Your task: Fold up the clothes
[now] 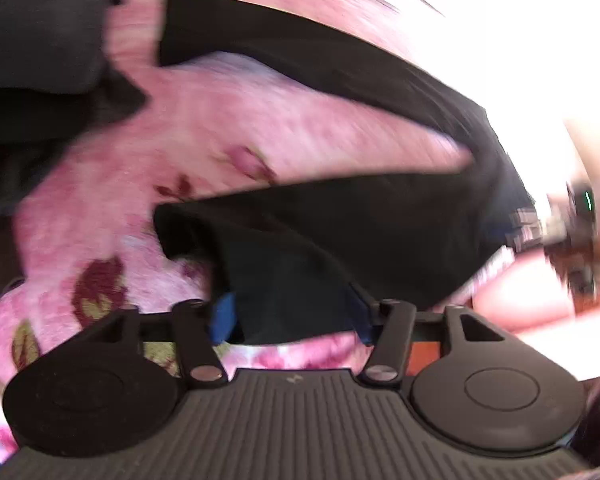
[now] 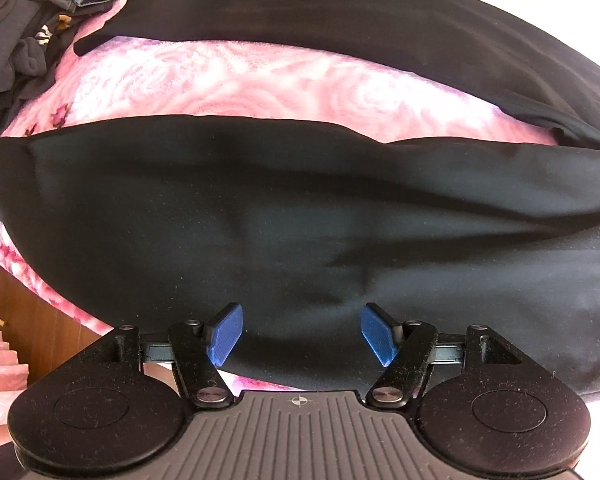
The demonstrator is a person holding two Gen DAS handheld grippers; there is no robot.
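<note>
Spreading black trousers on pink blanket

Left wrist: left gripper [image 1: 294,318] wide apart around black trousers [image 1: 340,232] hem, blurred; close squarely on cloth. Right wrist: right gripper [image 2: 302,334] parted over near leg; pink blanket [image 2: 260,80] beneath; keep edges aligned.

Black trousers [image 2: 300,208] spread flat on the pink floral blanket [image 2: 260,80], legs apart, smooth fabric, faint creases

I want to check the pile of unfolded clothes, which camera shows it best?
The right wrist view: the clothes pile sits sharp at its top-left corner, denim and grey fabric distinguishable on the pink blanket. The left wrist view shows only a motion-blurred dark mass.
</note>
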